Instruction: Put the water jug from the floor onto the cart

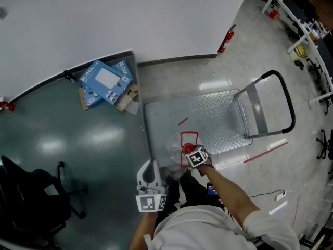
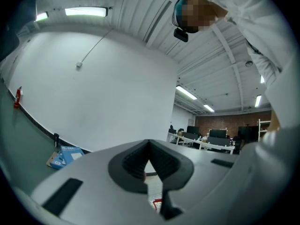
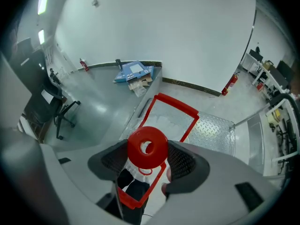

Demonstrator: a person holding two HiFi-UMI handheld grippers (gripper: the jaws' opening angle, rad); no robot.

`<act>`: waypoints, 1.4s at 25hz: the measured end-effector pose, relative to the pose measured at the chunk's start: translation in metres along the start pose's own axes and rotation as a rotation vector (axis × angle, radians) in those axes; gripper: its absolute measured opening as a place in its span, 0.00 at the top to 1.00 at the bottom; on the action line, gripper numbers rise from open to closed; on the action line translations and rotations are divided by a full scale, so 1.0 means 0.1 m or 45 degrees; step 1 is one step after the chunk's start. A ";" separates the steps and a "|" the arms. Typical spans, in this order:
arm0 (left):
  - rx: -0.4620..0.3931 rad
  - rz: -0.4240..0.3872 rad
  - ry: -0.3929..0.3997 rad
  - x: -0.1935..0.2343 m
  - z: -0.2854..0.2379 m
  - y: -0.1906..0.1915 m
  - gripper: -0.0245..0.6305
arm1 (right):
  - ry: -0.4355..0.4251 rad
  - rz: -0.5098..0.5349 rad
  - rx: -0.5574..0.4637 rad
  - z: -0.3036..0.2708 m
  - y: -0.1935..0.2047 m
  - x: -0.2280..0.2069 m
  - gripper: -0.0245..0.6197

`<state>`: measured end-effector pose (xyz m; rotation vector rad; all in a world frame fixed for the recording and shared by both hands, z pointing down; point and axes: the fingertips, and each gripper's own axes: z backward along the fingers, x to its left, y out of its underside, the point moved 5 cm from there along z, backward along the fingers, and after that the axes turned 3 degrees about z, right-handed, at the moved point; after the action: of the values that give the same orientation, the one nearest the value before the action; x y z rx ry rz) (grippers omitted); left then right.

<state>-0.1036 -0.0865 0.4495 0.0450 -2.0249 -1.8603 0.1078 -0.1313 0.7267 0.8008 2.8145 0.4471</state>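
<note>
The water jug (image 1: 177, 144) is clear, with a red cap (image 3: 147, 146) and a red carrying frame (image 3: 174, 106). It is over the near left edge of the cart (image 1: 218, 113), a diamond-plate platform whose push handle (image 1: 287, 104) stands at the right. Whether the jug rests on the deck I cannot tell. My right gripper (image 1: 189, 151) is shut on the jug's cap, which fills the space between the jaws in the right gripper view (image 3: 148, 154). My left gripper (image 1: 150, 166) is beside it over the dark floor, pointing up at the wall (image 2: 150, 165), shut and empty.
Blue cartons (image 1: 106, 82) lie against the wall left of the cart. A black office chair (image 1: 31, 197) stands at the lower left. A fire extinguisher (image 1: 225, 39) is by the wall. A power strip (image 1: 281, 196) and a red floor line (image 1: 265, 151) lie right of me.
</note>
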 end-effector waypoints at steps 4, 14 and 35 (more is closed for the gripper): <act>0.010 -0.009 -0.031 0.01 -0.10 0.04 0.96 | -0.015 0.014 0.004 -0.17 -0.11 -0.12 0.54; 0.042 0.010 -0.071 0.06 -0.22 0.14 0.96 | -0.040 0.066 0.022 -0.31 -0.17 -0.15 0.54; 0.008 0.024 -0.086 0.13 -0.10 0.07 0.96 | 0.010 0.154 -0.028 -0.11 -0.17 -0.03 0.54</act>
<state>-0.1108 -0.0984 0.4602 -0.0356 -2.0689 -1.8671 0.0994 -0.1488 0.7316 0.9700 2.7735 0.5002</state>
